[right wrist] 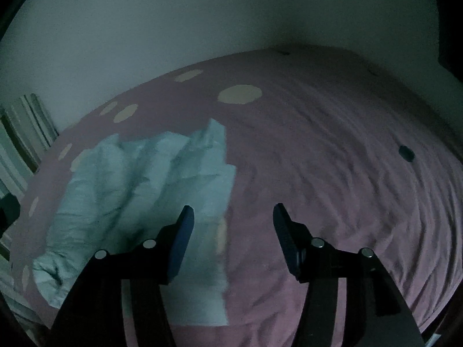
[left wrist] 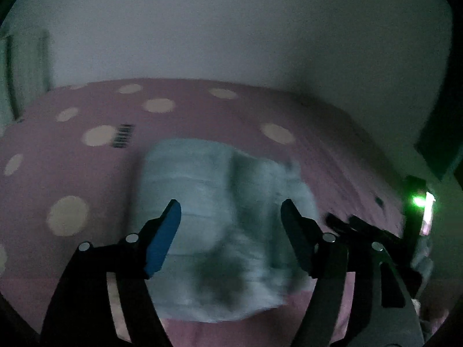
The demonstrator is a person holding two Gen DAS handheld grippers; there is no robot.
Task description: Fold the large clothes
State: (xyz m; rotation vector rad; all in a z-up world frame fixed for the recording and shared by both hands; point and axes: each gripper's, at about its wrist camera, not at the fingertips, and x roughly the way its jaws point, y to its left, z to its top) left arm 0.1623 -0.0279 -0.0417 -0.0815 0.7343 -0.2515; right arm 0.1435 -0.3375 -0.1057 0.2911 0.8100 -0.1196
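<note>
Your left gripper (left wrist: 228,217) & right gripper (right wrist: 231,219) both hang w/ fingers spread, holding nothing. Pale blue garment (right wrist: 139,179) lies crumpled on the pink spotted bed (right wrist: 332,159). No legible writing; dim, blurry.

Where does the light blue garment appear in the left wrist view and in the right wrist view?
Left wrist view: light blue garment lies at centre, ahead of the open left tool.
Right wrist view: the garment lies at left; its right edge is ahead of the open right tool.
Shared landmark: the pink dotted bedcover.
</note>
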